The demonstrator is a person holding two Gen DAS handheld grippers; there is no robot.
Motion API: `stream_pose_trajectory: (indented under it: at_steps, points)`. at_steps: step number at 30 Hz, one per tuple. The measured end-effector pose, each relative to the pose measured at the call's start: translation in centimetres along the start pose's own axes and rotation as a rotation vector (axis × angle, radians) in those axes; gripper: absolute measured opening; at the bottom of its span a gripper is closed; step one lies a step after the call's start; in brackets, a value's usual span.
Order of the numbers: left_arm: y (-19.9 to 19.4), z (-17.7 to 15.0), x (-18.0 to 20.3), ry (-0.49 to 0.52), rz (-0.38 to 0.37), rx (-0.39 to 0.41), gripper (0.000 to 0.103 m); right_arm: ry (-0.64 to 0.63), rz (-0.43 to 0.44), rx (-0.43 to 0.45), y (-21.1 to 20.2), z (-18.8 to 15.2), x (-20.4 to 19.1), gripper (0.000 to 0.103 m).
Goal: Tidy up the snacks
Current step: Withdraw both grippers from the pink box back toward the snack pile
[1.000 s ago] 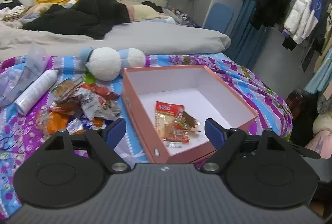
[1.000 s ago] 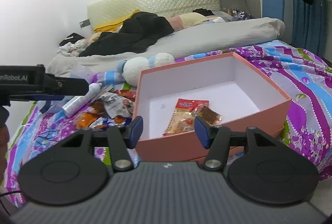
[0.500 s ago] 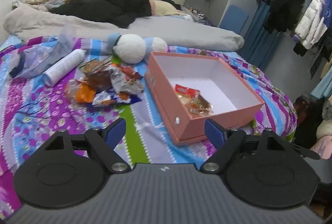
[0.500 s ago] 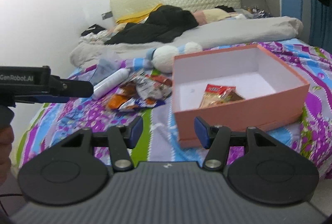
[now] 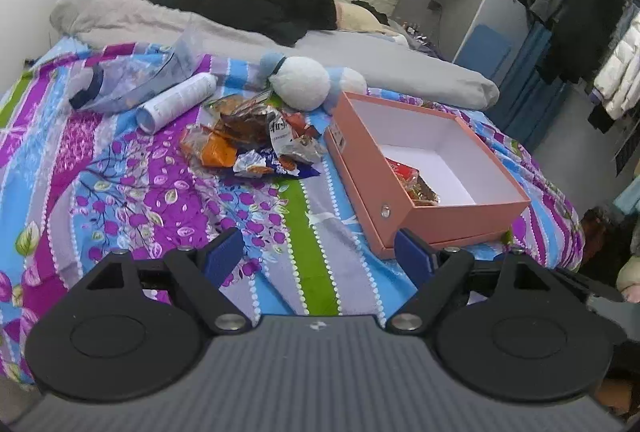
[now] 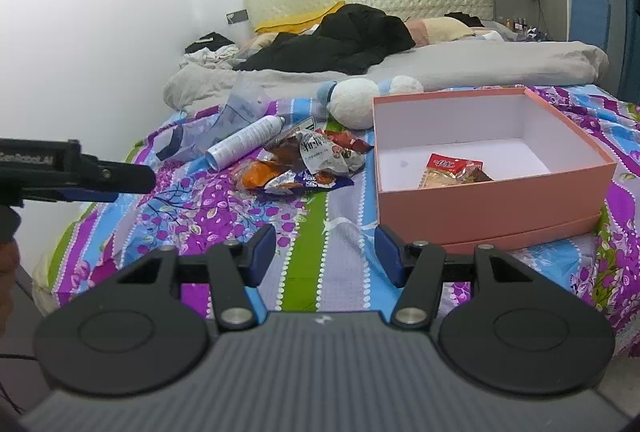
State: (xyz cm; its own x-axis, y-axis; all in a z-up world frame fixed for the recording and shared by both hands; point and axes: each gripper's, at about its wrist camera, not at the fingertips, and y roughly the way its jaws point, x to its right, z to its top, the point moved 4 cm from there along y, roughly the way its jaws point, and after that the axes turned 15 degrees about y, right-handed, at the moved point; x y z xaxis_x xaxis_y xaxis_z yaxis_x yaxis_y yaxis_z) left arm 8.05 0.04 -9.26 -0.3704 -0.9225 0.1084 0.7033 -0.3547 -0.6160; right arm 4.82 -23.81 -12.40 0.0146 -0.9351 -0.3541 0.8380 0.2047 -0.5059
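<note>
A pink box [image 5: 472, 220] [image 6: 492, 200] with a white inside sits on the patterned bedspread, with a red and brown snack packet [image 5: 414, 182] [image 6: 454, 172] inside it. A heap of snack packets [image 5: 256, 140] [image 6: 304, 162] lies on the spread to the left of the box. My left gripper [image 5: 318, 258] hangs open and empty above the spread, in front of the heap and the box. In the right wrist view the left gripper [image 6: 132, 178] shows at the left edge. My right gripper [image 6: 326, 252] stands open and empty, short of the box's near left corner.
A white spray can [image 5: 176, 102] [image 6: 248, 140] and a clear plastic bag [image 5: 132, 80] [image 6: 224, 124] lie left of the heap. A white and blue plush toy [image 5: 308, 84] [image 6: 360, 100] rests behind the box. A grey duvet [image 5: 360, 56] and dark clothes [image 5: 256, 4] cover the far bed. Clothes hang at the right [image 5: 592, 20].
Both grippers have drawn back from the box and shifted left, so more bedspread shows in front. The box and the snack heap now sit farther off. Both sets of jaws kept their width.
</note>
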Motion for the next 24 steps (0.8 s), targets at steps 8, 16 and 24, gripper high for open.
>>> stream_pose_trajectory:
  at_steps: [8, 16, 24]
  points:
    - [2.2, 0.7, -2.0, -0.029, 0.003, -0.011, 0.086, -0.029, -0.006, -0.043, 2.1, -0.5, -0.5, 0.057]
    - [6.2, 1.0, -4.2, -0.04, 0.048, -0.036, 0.086, -0.011, 0.031, -0.086, 5.1, -0.8, -0.8, 0.057]
    - [10.9, 1.4, -8.1, -0.062, 0.078, -0.041, 0.09, -0.094, 0.071, -0.113, 10.2, 0.0, -2.7, 0.057]
